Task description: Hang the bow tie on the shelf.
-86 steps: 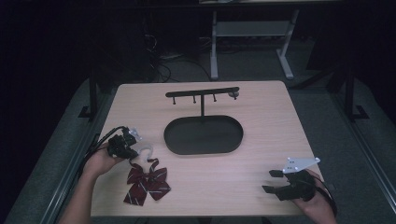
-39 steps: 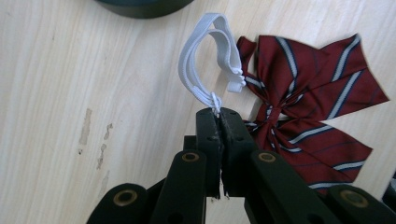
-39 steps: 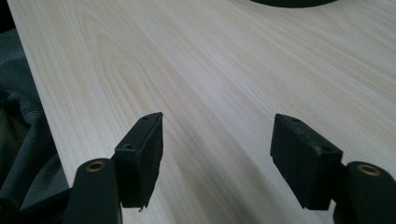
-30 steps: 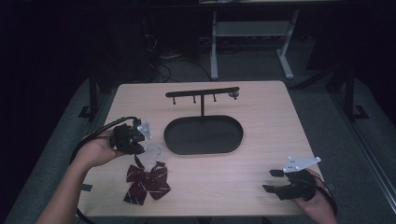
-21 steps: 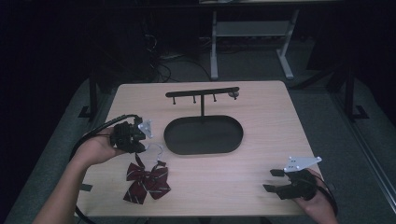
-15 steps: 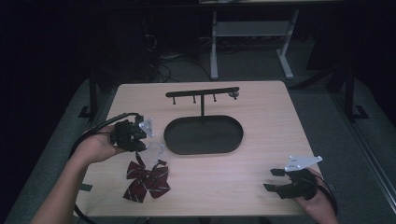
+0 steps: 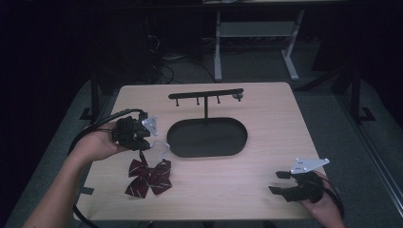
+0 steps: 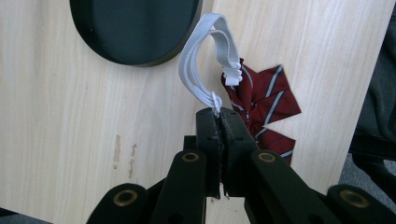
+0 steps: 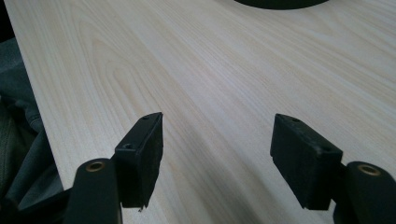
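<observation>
One surface [image 7: 266, 190] carries everything. On it stands one black stand: one oval tray [image 7: 207, 137] near the middle, with one post and one crossbar [image 7: 206, 94] toward the far edge. Four small pegs hang under the crossbar. One dark red striped bow tie [image 7: 149, 176] lies toward the near left corner, with one white elastic loop [image 8: 201, 60] attached. Two claws are present, the left claw [image 8: 218, 114] and the right claw [image 9: 217, 147].

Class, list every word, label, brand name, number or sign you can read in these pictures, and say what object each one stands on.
None: no readable text appears in any view.
The bow tie carries pale stripes, no lettering.
The white elastic band, black stand, oval tray, table, left gripper and right gripper show no markings.
</observation>
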Demonstrator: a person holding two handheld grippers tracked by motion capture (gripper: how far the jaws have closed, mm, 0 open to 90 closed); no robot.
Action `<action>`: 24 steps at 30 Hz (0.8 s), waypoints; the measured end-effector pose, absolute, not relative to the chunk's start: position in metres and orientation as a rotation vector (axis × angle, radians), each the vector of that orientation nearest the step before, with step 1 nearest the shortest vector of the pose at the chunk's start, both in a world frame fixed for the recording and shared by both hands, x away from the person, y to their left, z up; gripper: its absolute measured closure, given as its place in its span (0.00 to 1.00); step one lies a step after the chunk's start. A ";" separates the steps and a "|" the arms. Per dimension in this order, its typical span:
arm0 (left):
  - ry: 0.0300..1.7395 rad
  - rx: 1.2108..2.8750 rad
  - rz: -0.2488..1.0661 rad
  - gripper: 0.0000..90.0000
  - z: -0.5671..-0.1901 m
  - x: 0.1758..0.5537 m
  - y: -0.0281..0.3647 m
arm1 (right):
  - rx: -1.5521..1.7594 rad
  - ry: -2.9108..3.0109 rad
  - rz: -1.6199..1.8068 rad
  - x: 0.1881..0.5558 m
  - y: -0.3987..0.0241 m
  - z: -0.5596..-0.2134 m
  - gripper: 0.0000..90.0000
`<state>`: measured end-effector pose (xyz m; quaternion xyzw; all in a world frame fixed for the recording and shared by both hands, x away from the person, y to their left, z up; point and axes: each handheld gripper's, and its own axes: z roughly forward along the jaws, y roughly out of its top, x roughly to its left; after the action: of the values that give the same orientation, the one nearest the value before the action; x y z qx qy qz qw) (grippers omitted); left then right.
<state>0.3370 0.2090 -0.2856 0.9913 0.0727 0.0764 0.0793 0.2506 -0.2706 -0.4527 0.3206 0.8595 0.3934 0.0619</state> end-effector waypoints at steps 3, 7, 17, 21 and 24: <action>0.212 2.962 0.234 0.97 -0.282 0.338 0.207 | 0.967 2.598 1.188 0.250 -0.270 -0.452 0.38; 0.203 2.956 0.236 0.97 -0.278 0.339 0.204 | 0.968 2.598 1.189 0.251 -0.271 -0.452 0.38; 0.185 2.965 0.233 0.97 -0.270 0.347 0.198 | 0.978 2.595 1.193 0.251 -0.271 -0.451 0.38; 0.185 2.965 0.232 0.97 -0.266 0.349 0.195 | 0.975 2.596 1.197 0.251 -0.271 -0.451 0.38; 0.177 2.969 0.231 0.97 -0.263 0.353 0.194 | 0.971 2.598 1.193 0.252 -0.271 -0.452 0.38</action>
<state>0.3528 0.1938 -0.2627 0.9921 0.0593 0.0773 0.0791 0.2515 -0.2706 -0.4516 0.3210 0.8588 0.3945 0.0614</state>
